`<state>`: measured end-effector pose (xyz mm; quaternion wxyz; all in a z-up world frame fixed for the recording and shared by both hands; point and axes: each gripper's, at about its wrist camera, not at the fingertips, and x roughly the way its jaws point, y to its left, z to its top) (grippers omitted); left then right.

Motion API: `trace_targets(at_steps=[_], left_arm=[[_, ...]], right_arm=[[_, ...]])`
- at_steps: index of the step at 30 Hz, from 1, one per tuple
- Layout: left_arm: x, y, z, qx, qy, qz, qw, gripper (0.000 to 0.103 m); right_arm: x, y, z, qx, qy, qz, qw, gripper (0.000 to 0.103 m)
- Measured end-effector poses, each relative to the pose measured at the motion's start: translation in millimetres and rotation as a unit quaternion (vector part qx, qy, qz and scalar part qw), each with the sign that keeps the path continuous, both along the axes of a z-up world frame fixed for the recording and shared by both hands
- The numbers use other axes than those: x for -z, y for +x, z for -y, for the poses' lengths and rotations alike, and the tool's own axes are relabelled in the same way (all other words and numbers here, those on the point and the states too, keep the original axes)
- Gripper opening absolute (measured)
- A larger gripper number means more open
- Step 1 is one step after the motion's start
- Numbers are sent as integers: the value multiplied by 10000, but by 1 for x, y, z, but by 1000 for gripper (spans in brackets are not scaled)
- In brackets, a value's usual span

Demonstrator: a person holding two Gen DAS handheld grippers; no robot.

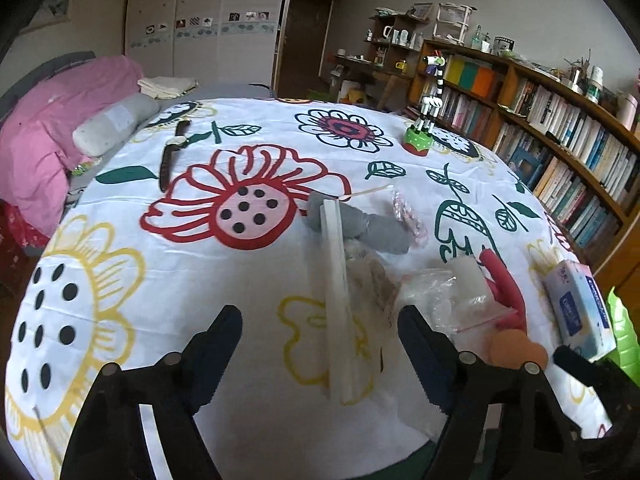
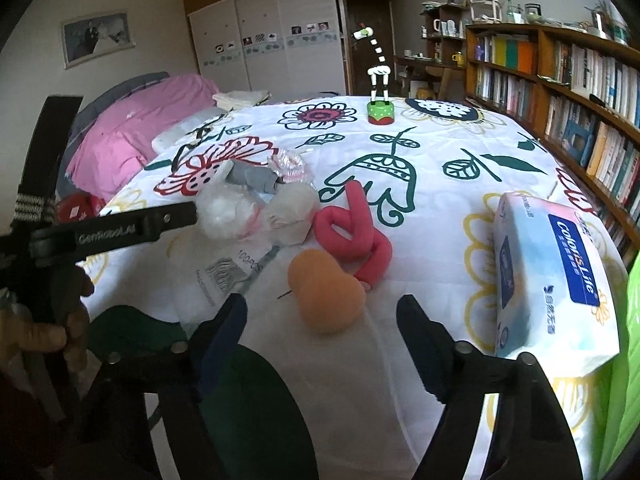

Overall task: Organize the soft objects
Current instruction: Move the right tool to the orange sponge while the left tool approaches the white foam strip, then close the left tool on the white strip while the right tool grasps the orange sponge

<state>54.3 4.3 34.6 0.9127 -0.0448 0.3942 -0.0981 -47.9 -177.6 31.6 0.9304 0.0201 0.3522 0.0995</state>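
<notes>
Both pairs of jaws stand apart with nothing pressed between them. Our left gripper [image 1: 320, 344] hangs over the near edge of the flowered tablecloth [image 1: 192, 280], and a long white strip [image 1: 338, 292] runs straight through its gap, one end near us, the other pointing away toward a grey sock [image 1: 368, 226]. That strip lies along the line the fingers point, so it passes between them without being touched, as far as we can tell.

Our right gripper [image 2: 322, 320] is likewise open and empty. Just ahead of its gap, slightly toward the left finger, sits an orange sponge [image 2: 326, 296], pear-shaped, with its long axis running away from us and leaning left. Just beyond it lies a twisted pink foam tube [image 2: 352, 232]. Past the right finger stands a pack of tissues [image 2: 556, 280]; further out to the left are clear plastic bags [image 2: 240, 212].

We judge the sponge the nearest soft thing, and the right hand is clearly closer to it than the left, which sees it only past its right finger. A short reach forward and down should bring it between the jaws, and since its length runs along the reach, they would close across its narrower width
</notes>
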Motion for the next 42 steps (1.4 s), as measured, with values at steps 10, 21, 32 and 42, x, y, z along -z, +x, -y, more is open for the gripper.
trace_targets(at_steps=[10, 21, 32, 42], left_arm=[[10, 19, 3, 42, -131, -166, 9998, 58], [13, 17, 1, 228, -411, -237, 9986, 10], [-2, -7, -24, -73, -490, 13, 9988, 10], [-9, -24, -19, -12, -499, 134, 9987, 10]], right_arm=[[12, 21, -6, -83, -95, -244, 9996, 66], [17, 29, -4, -60, -43, -410, 9991, 43], [5, 15, -2, -148, 133, -208, 9996, 42], [-5, 1, 6, -152, 312, -82, 9994, 41]])
